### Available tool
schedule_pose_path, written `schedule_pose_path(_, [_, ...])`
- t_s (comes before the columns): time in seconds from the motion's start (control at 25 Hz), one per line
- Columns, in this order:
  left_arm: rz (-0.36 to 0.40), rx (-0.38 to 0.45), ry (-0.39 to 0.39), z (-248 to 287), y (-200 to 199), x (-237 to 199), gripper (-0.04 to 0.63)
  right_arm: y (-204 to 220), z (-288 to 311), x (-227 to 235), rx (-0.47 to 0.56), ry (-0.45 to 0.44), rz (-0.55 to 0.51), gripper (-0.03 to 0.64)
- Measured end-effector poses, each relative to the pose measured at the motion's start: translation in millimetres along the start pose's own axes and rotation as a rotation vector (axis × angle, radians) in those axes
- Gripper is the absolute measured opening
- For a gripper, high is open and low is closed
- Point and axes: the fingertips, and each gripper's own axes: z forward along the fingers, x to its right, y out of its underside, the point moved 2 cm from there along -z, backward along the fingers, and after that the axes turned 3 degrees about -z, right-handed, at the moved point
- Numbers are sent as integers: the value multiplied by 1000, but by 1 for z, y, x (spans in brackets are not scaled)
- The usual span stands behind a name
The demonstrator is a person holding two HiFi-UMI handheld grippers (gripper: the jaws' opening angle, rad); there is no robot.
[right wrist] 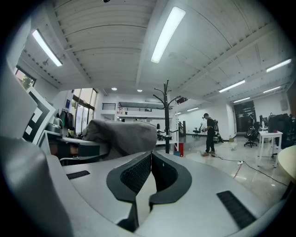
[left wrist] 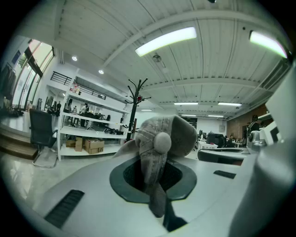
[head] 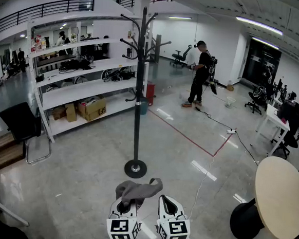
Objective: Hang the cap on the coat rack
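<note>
In the head view the cap [head: 136, 189] covers the jaw tips of the left hand-held gripper [head: 125, 208]. The bottom edge cuts off that gripper and the right hand-held gripper [head: 171, 211], and the right edge cuts the round table [head: 282, 204]. In the left gripper view the cap hides the foot of the coat rack [left wrist: 134, 104]. Goods on the shelves [head: 85, 88] are too small to name.
</note>
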Motion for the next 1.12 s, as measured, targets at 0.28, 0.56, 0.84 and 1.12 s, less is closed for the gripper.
schedule_pose_path(0.28, [-20, -13, -17, 4, 5, -14, 17, 3, 5, 6, -13, 22, -7, 11])
schedule_pose_path(0.56, [-21, -12, -3, 14, 3, -17, 17, -2, 17, 9, -8, 33, -19, 11])
schedule_pose_path(0.84, [-9, -7, -1, 36, -4, -20, 17, -3, 41, 21, -6, 32, -22, 11])
schedule_pose_path(1.12, [-10, -13, -11, 62, -8, -22, 17, -7, 69, 37, -6, 17, -21, 11])
